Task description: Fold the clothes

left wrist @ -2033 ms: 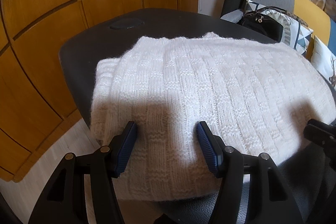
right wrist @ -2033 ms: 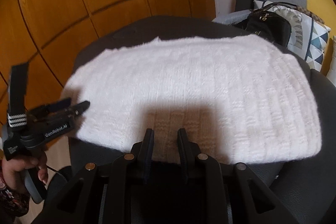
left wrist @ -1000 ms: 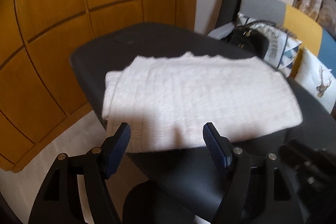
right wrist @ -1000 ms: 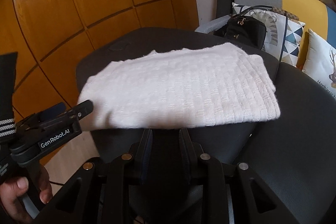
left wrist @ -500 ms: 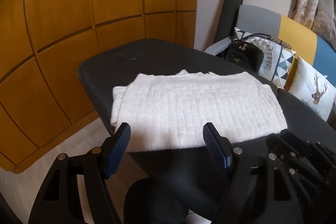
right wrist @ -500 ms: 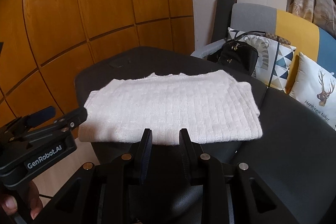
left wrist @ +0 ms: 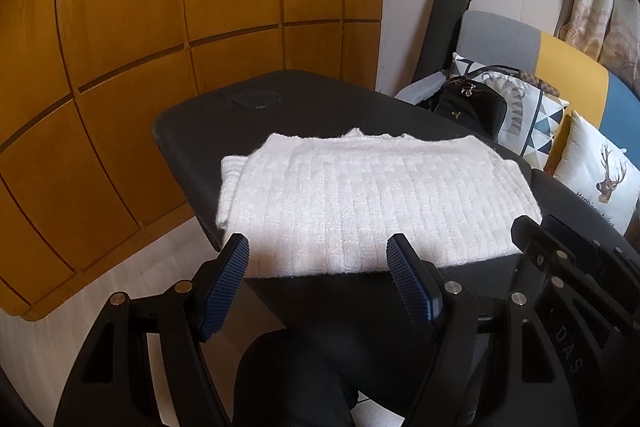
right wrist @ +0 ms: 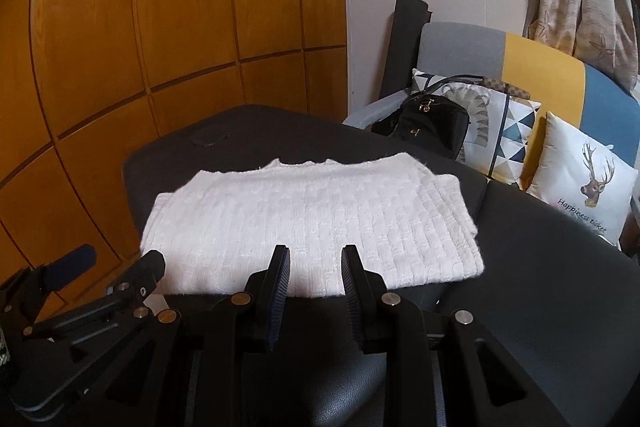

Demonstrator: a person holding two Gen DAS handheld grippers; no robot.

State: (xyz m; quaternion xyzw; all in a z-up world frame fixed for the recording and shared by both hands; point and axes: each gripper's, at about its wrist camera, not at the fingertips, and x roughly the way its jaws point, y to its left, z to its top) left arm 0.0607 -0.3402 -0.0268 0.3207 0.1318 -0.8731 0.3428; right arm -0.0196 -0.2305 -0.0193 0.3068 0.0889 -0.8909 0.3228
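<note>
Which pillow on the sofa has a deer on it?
The white square cushion at the right end of the sofa has the deer's head with antlers. The cushion beside it, behind the black handbag, shows triangles instead.

Left tongs (left wrist: 318, 269) wide, right tongs (right wrist: 314, 269) narrower, both empty

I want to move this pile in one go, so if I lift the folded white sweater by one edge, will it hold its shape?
Probably not: the white knit sweater looks soft and thick, so it would likely sag and unfold. Its fuzzy ribbing should grip the pads rather than slip.
</note>
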